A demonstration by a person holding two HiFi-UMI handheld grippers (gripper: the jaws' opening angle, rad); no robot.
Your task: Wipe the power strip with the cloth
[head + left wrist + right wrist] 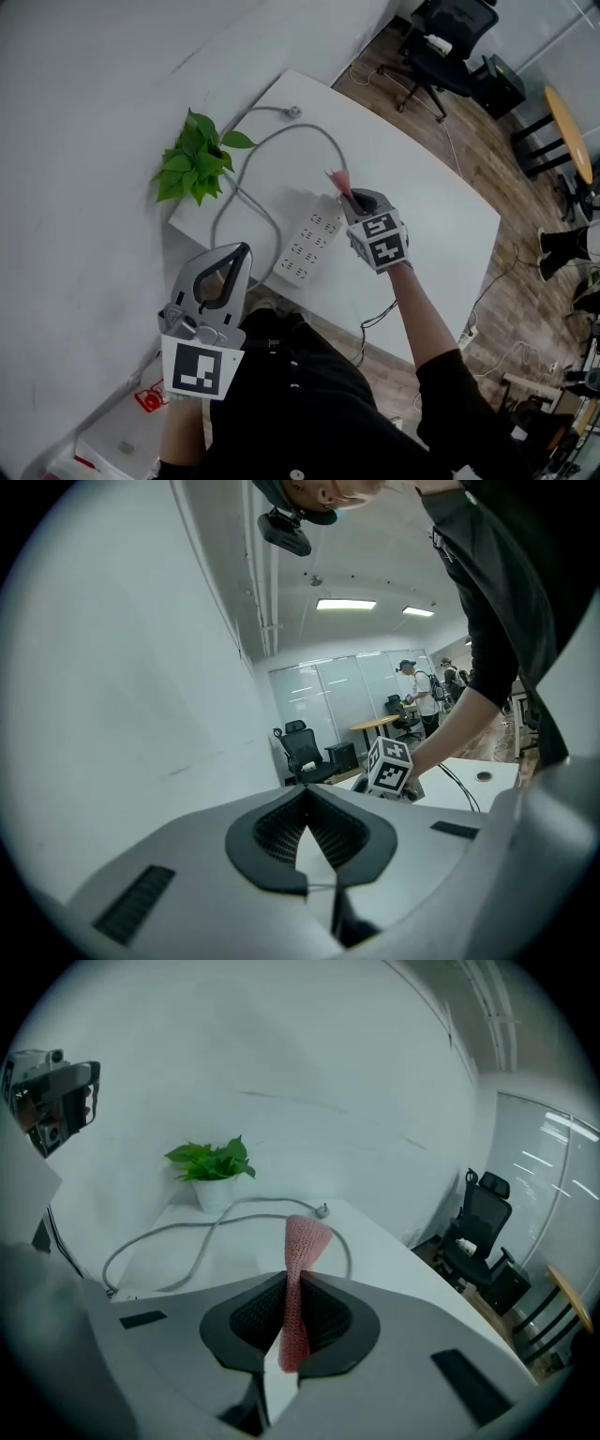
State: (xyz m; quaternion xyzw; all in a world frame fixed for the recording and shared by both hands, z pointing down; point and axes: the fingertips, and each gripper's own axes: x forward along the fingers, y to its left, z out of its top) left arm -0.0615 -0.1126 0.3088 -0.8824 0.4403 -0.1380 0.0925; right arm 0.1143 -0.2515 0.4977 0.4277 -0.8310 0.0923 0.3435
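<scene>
We look steeply down on a white table (427, 220) set against a white wall. The power strip (309, 246), white with rows of sockets, lies at an angle near the middle of the near edge. Its grey cable (281, 136) loops away to the far left and ends in a plug (292, 112) lying loose on the table. That suggests the strip is disconnected for cleaning. A small leafy plant (197, 159) stands at the far left by the wall.

The right gripper (352, 200) is over the far right end of the strip. Its jaws are pressed together on a thin pink cloth (337, 178). The cloth is pinched through its middle, so a twisted tail sticks out past the jaw tips, pointing toward the far side. The right gripper view shows that tail standing free above the table with the cable loop beyond it. From there the strip is hidden under the gripper's body. We cannot tell whether any cloth touches the strip, but the free end looks clear of it.

The left gripper (242, 253) hangs off the table, near and to the left of the strip, close to the person's body. Its jaws are closed on nothing and it points up at the room. We judge it is parked out of the way while one arm does the wiping. The strip lies between the two grippers, closer to the right one.
</scene>
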